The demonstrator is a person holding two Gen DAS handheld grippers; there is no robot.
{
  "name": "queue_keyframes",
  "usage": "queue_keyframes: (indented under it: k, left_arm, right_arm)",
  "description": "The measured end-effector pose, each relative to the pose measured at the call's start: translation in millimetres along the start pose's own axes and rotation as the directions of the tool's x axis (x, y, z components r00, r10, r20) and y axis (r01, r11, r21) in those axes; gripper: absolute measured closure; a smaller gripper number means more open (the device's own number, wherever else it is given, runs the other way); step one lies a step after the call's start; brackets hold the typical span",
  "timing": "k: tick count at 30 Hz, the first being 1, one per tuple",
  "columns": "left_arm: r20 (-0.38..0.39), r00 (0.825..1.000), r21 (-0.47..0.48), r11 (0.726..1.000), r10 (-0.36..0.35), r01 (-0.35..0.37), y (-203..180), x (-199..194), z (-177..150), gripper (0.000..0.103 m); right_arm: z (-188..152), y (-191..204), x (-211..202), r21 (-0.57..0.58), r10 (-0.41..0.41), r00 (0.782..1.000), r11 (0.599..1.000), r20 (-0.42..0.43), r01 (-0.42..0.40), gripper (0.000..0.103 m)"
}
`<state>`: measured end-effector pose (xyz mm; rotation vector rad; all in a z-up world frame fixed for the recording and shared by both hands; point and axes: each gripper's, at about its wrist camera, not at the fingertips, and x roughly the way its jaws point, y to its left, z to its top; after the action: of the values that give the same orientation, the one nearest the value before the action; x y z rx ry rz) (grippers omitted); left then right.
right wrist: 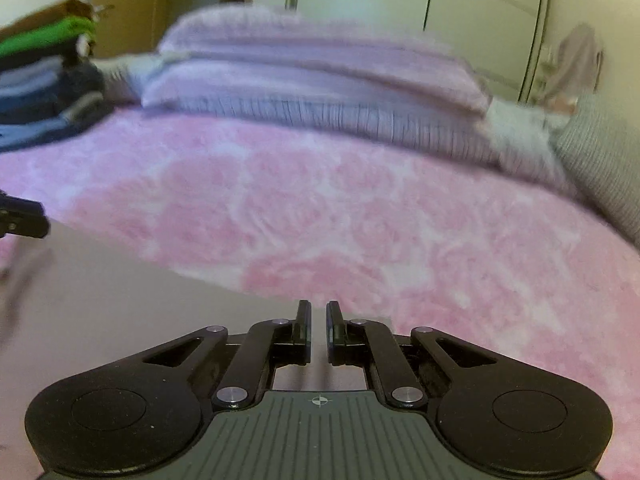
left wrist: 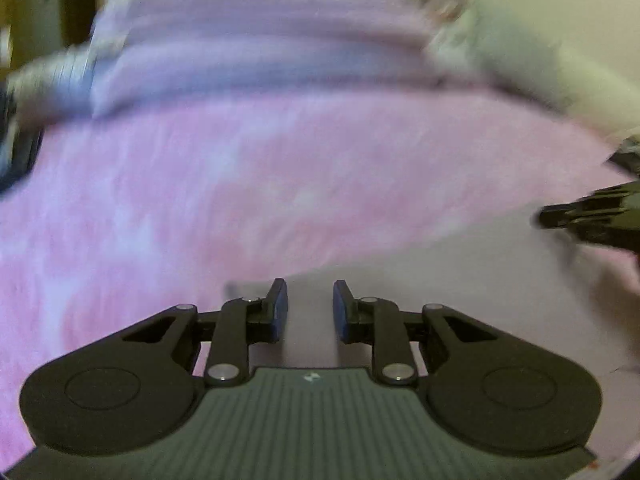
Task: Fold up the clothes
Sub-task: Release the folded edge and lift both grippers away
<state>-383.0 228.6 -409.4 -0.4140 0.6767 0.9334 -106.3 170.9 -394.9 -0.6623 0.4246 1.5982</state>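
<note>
Fabric, a pale mauve garment (right wrist: 120,300), lies flat at lower left on the pink bed cover (right wrist: 360,208). Left claw (left wrist: 310,308) stands slightly spread and empty; right claw (right wrist: 319,326), nearly pressed together, perhaps pinches the garment's edge for a fold.

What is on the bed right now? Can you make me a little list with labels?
surface: pink fluffy blanket covering the bed
garment in front: smooth pale mauve cloth lying flat on the blanket, under both grippers
at the back: lilac folded bedding stacked in layers
far left: pile of folded clothes, a green one near the top
far right: grey ribbed cushion
left gripper: fingers apart, nothing between them
right gripper: fingers nearly together, nothing seen between them
picture quality: blurry, more so in the left wrist view
</note>
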Motion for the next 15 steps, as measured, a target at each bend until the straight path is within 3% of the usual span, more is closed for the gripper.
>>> queue_keyframes:
  k: [1, 4, 6, 10, 15]
  left_arm:
    - [0.031, 0.999, -0.023, 1.0, -0.015, 0.016, 7.6, 2.2, -8.0, 0.08]
    - [0.051, 0.999, -0.053, 0.999, -0.005, 0.008, 14.9, -9.4, -12.2, 0.082]
    - [0.052, 0.998, -0.058, 0.998, 0.018, -0.015, 9.2, -24.2, -10.0, 0.087]
    - [0.109, 0.994, -0.028, 1.0, 0.013, -0.01, -21.3, -82.5, -23.2, 0.087]
    - [0.092, 0.991, 0.025, 0.995, -0.098, 0.096, -76.0, -136.7, -74.7, 0.085]
  right_arm:
    - [-5.9, -6.7, 17.0, 0.014, -0.013, 0.998, 1.0, -0.066, 0.014, 0.102]
    - [-21.9, -24.1, 16.7, 0.035, 0.018, 0.999, 0.999, -0.027, -0.017, 0.102]
    - [-21.3, -32.6, 0.8, 0.091, -0.015, 0.999, 0.996, -0.046, 0.019, 0.102]
    - [-26.6, -26.8, -66.5, 0.148, -0.003, 1.0, 0.989, -0.002, 0.003, 0.102]
    - [-78.7, 12.8, -156.4, 0.186, 0.077, 0.997, 0.979, 0.025, -0.08, 0.102]
